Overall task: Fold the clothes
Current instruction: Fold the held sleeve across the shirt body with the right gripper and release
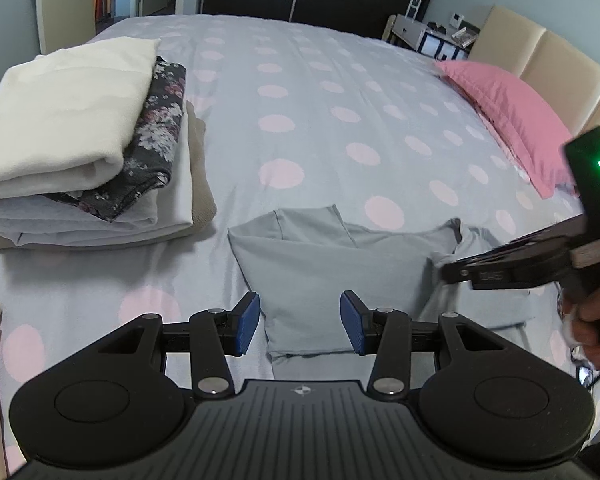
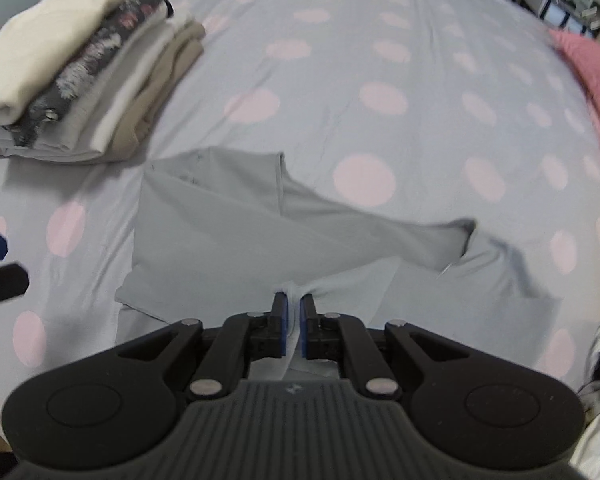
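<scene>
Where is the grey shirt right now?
In both wrist views the grey shirt lies partly folded on the dotted bedspread, right of the stack of folded clothes and left of the pink pillow.

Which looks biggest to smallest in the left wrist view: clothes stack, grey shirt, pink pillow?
1. Clothes stack
2. Grey shirt
3. Pink pillow
Stack and shirt look close in size; the pillow lies farther off and is partly cut off.

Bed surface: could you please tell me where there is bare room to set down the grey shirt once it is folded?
Bare bedspread runs between the folded stack and the pink pillow, beyond the grey shirt. It is crowded near the stack and where the right gripper pinches the shirt.
</scene>
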`<state>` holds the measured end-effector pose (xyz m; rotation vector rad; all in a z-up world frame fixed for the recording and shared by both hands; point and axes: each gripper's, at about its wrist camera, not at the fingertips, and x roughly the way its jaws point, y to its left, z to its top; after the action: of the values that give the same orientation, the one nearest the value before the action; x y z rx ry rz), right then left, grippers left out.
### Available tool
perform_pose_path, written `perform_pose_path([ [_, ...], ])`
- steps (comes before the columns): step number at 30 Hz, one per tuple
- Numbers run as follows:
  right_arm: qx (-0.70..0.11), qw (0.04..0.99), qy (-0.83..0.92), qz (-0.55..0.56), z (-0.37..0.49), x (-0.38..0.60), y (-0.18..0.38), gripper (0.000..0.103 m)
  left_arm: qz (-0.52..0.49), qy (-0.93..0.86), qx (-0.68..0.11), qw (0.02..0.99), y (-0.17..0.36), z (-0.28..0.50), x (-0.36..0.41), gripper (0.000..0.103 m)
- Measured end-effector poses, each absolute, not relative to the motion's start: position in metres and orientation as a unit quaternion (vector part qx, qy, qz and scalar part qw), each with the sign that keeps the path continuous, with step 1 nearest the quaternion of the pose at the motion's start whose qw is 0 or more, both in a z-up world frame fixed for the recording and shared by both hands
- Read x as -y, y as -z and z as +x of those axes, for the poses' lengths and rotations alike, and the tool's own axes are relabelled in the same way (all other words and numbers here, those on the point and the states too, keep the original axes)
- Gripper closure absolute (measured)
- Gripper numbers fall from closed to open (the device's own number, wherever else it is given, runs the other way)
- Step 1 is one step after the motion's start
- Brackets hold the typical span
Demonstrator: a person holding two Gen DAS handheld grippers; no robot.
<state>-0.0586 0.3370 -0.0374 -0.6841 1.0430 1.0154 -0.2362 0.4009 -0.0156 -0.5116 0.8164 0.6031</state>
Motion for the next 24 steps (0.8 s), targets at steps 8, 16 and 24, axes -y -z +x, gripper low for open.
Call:
perform_pose_path([
  [8, -0.473, 0.692, -0.475, -0.267, -0.049, -0.324, 0.047, 0.065, -0.215, -0.285, -0.410, 0.839, 0.025, -0.227, -0.393, 0.059],
  [16, -0.499, 0.702, -0.482, -0.163, -0.024, -0.297, 0.053, 0.048, -0.214, -0.282, -0.420, 0.836, 0.032, -0.221, -0.395, 0.059],
  [24, -0.511, 0.698, -0.469, -0.175, -0.023, -0.297, 0.071, 0.060, -0.216, -0.279, -0.424, 0.834, 0.035, -0.220, -0.394, 0.059],
])
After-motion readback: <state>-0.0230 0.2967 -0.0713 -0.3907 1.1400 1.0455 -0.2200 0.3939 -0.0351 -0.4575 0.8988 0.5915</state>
